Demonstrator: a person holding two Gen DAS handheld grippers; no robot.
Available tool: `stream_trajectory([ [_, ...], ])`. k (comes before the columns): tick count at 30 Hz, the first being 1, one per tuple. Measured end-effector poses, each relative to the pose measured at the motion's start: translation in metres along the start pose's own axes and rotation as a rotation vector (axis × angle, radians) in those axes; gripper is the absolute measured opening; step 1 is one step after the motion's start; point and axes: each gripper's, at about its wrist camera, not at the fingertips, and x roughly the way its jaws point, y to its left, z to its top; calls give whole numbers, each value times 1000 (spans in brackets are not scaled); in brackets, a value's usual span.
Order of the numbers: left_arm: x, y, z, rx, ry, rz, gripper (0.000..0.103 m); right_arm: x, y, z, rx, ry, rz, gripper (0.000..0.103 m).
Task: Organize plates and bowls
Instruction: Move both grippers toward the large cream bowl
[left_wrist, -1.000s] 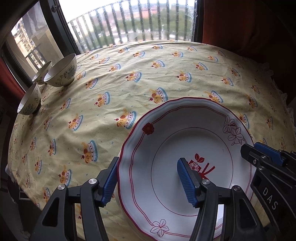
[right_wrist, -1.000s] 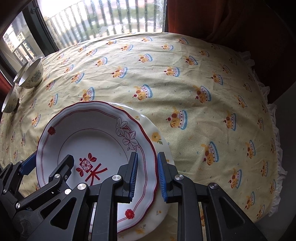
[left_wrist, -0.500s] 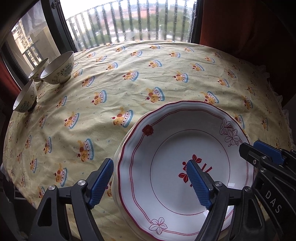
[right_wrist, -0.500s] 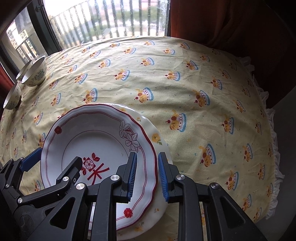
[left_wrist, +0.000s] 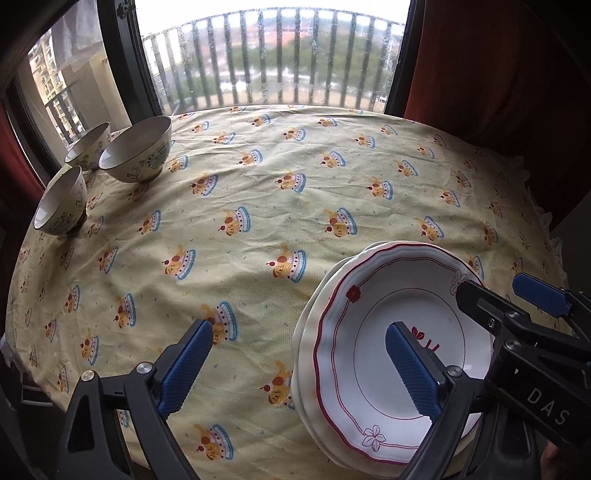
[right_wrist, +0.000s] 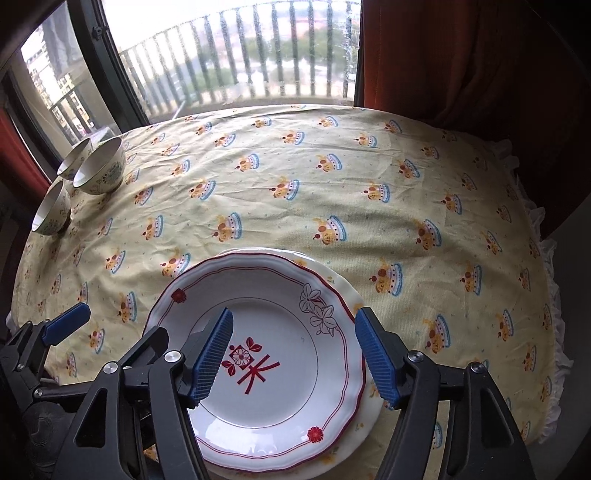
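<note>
Because the red-rimmed plate (right_wrist: 273, 365) already sits nested on the pale plate (right_wrist: 364, 413) beneath it, neither gripper has anything left to hold: both sets of jaws are opening, and no pad presses on the rim. The left gripper (left_wrist: 299, 365) spreads wide, one blue pad over the bare tablecloth (left_wrist: 258, 206) and the other hanging above the plate's well, apparently clear of it. The right gripper (right_wrist: 293, 356) straddles the plate's right-hand side, one pad above the well, the other above the rim, with the rim lying between the parted pads and untouched. The two-plate stack rests at the near edge of the table, close to the person, presumably so that like pieces gather in one pile. It sits slightly off-centre, the lower plate showing as a crescent along one side. Three bowls (left_wrist: 135, 155) stand apart at the far left corner by the window (left_wrist: 273, 62), upright and close together but not nested; two look to be touching, though this cannot be settled. By this reading the plates are done, and stacking the bowls is the step that remains.
</note>
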Motion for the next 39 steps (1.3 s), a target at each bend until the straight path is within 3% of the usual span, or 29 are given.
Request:
stream_trajectory([
  [9,-5,53,15,52,-17,-52,96,-7,55,11,36,-44,-23,72],
  [17,-8,118,32,141,-42,-38,95,-5,125,20,87,-67,-81,72],
  [26,-1,203,44,127,-61,-23,91,13,206,34,133,-79,-92,72],
  [39,6,305,71,68,-111,63,85,34,311,70,135,-99,-74,72],
])
